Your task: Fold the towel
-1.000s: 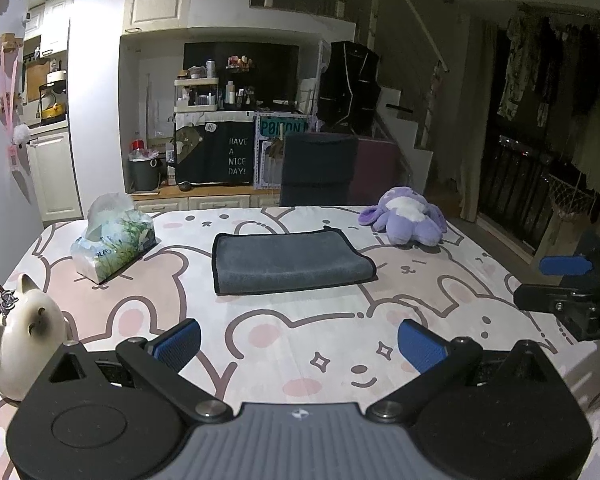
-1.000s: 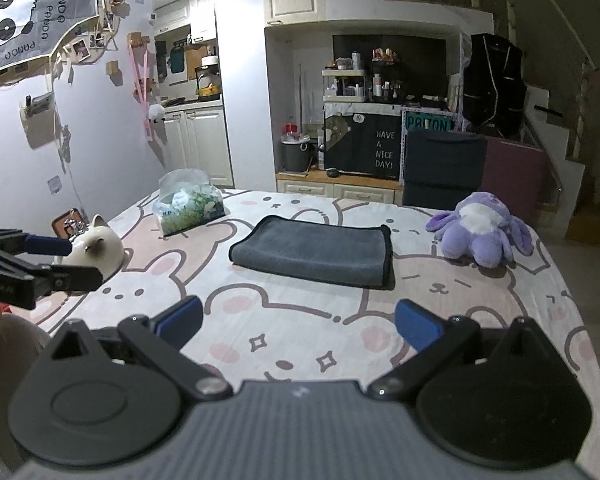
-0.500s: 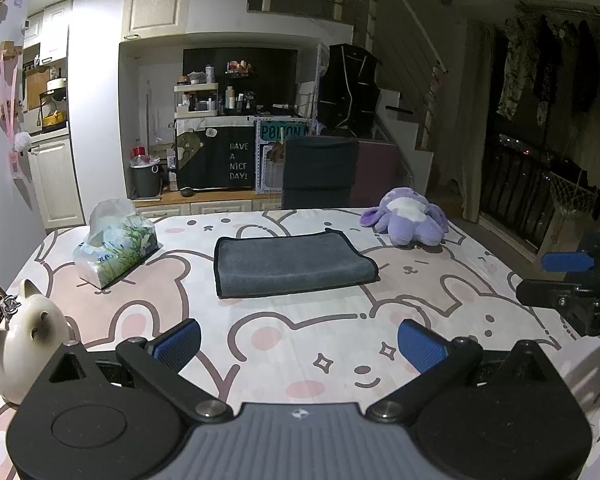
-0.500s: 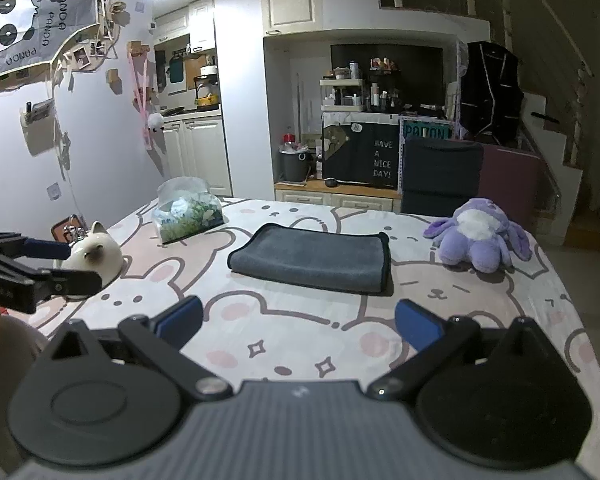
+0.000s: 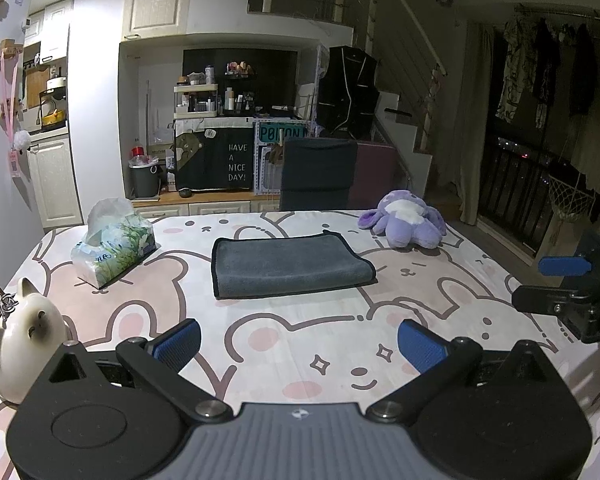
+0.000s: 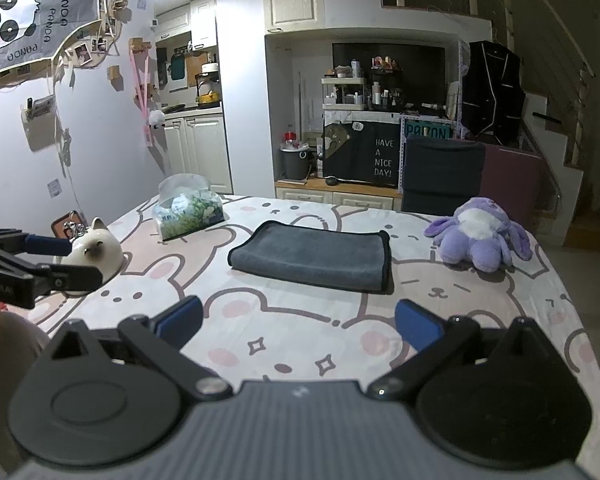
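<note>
Two claws hang above the near edge of the table [image 5: 440,280], both wide apart and gripping nothing. Going left to right across the left wrist view: a white cat figurine [image 5: 18,344] sits at the near left corner, a tissue pack [image 5: 112,248] stands farther back, the grey towel [image 5: 288,266] lies flat in the middle, and a purple plush toy [image 5: 406,220] rests at the far right. The towel already looks doubled over, with a rounded fold along its right side and dark-trimmed edges on the left, so I judge one fold is done and another may remain, or the task is close to finished. The left claw [image 5: 298,340] is released and well short of the towel, touching nothing. The right claw [image 6: 298,322] is equally spread and empty, also well apart from the cloth. A next move would call for both claws to travel forward, drop to the table, and pinch one short edge at its two corners.
</note>
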A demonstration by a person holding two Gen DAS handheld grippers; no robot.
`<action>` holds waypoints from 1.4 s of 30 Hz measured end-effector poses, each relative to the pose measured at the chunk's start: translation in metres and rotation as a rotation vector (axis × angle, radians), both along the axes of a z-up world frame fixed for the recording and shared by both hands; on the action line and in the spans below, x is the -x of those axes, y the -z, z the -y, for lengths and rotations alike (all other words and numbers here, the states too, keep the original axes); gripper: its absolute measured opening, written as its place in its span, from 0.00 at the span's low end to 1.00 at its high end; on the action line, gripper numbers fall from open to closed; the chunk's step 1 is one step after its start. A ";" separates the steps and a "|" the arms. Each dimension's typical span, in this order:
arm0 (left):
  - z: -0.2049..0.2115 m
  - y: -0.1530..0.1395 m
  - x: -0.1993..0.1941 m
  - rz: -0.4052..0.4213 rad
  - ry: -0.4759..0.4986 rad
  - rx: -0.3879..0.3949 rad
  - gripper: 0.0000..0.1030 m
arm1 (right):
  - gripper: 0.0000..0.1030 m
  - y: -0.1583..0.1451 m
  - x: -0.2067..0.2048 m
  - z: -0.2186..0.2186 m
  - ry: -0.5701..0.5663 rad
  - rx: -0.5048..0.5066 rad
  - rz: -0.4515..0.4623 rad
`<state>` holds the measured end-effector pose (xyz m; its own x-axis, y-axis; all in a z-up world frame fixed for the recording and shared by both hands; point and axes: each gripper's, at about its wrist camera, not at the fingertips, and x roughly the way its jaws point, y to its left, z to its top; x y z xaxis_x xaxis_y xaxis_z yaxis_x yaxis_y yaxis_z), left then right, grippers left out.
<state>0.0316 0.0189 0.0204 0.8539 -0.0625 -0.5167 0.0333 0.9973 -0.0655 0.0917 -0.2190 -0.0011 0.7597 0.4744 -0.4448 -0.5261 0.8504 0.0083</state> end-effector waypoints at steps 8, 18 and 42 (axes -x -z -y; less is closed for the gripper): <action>0.002 -0.001 0.000 0.001 0.001 0.003 1.00 | 1.00 0.000 0.000 0.000 0.000 0.000 0.000; 0.003 -0.002 0.000 0.002 0.004 0.003 1.00 | 1.00 0.001 0.000 0.000 0.001 0.001 -0.001; 0.003 -0.001 0.000 0.003 0.003 0.005 1.00 | 1.00 0.001 0.000 0.000 0.002 0.002 -0.001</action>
<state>0.0319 0.0160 0.0211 0.8552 -0.0679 -0.5138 0.0370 0.9969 -0.0701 0.0917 -0.2189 -0.0026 0.7602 0.4719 -0.4466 -0.5243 0.8515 0.0072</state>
